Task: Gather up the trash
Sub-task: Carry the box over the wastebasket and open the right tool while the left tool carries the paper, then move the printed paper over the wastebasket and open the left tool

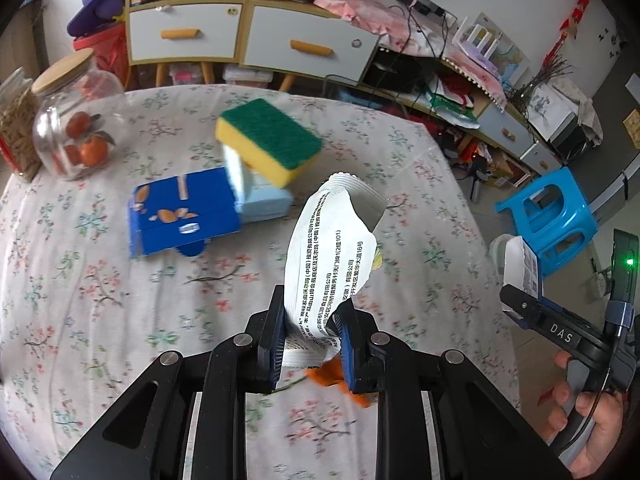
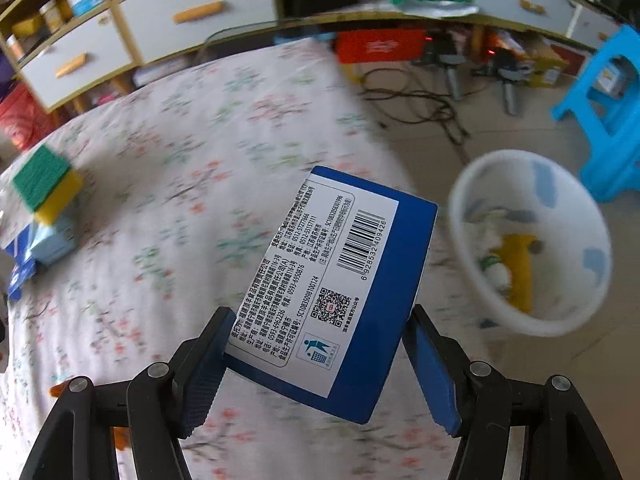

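Observation:
My left gripper (image 1: 310, 340) is shut on a crumpled white wrapper (image 1: 332, 256) with black print, held upright above the floral tablecloth (image 1: 120, 320). An orange scrap (image 1: 328, 376) lies on the cloth under it. My right gripper (image 2: 316, 364) is shut on a blue carton (image 2: 340, 288) with a white barcode label, held past the table's right edge. In the left wrist view the right gripper (image 1: 516, 300) shows at the far right with that carton (image 1: 520, 264). A white trash bin (image 2: 532, 240) with trash inside stands on the floor to the right.
On the table: a blue snack box (image 1: 184, 212), a pale blue pack (image 1: 264, 200) with a yellow-green sponge (image 1: 268, 140) on it, and glass jars (image 1: 76, 120) at the left. A blue stool (image 2: 604, 108) stands near the bin. Cabinets (image 1: 248, 36) line the wall.

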Available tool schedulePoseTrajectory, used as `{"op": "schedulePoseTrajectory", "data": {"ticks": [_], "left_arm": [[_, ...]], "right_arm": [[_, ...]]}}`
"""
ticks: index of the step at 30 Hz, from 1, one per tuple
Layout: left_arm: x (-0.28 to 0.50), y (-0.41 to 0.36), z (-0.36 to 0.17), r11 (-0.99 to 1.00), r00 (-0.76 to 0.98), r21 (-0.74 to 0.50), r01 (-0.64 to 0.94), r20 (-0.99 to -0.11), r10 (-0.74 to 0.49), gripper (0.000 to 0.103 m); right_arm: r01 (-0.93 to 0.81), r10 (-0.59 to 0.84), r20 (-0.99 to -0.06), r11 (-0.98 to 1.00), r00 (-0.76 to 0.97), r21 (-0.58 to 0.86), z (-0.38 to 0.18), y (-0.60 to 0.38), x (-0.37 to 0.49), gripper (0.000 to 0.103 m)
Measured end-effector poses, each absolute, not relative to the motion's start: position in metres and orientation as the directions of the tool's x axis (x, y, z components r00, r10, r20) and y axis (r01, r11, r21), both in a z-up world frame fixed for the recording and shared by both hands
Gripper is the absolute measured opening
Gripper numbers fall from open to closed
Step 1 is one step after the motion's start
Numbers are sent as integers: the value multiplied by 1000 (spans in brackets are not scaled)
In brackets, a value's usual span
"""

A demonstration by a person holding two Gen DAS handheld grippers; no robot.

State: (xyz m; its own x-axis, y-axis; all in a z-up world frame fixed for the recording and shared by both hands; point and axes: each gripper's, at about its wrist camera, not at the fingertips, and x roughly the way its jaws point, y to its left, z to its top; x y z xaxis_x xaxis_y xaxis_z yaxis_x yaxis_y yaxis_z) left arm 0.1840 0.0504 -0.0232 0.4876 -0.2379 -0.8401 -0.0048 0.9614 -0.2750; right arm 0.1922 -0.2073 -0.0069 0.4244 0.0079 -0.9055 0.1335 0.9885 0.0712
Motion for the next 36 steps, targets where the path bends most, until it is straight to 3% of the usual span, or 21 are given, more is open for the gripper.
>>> {"op": "schedulePoseTrajectory", "data": {"ticks": [17,20,36], "left_arm": [[191,-20,-28,950,479,-292,106,-823,-306,24],[188,-32,-26,950,486,-279,140,-816,-311,24],[180,-110,-33,927,436,-219,305,-833,-340,24]], "right_arm": [[351,-105,-892,934,439,62,-4,-339,180,73],[372,-100,-888,924,450,85,-5,-353,177,85],[408,-125,-892,910,435,72,12,-402,135,86]]}}
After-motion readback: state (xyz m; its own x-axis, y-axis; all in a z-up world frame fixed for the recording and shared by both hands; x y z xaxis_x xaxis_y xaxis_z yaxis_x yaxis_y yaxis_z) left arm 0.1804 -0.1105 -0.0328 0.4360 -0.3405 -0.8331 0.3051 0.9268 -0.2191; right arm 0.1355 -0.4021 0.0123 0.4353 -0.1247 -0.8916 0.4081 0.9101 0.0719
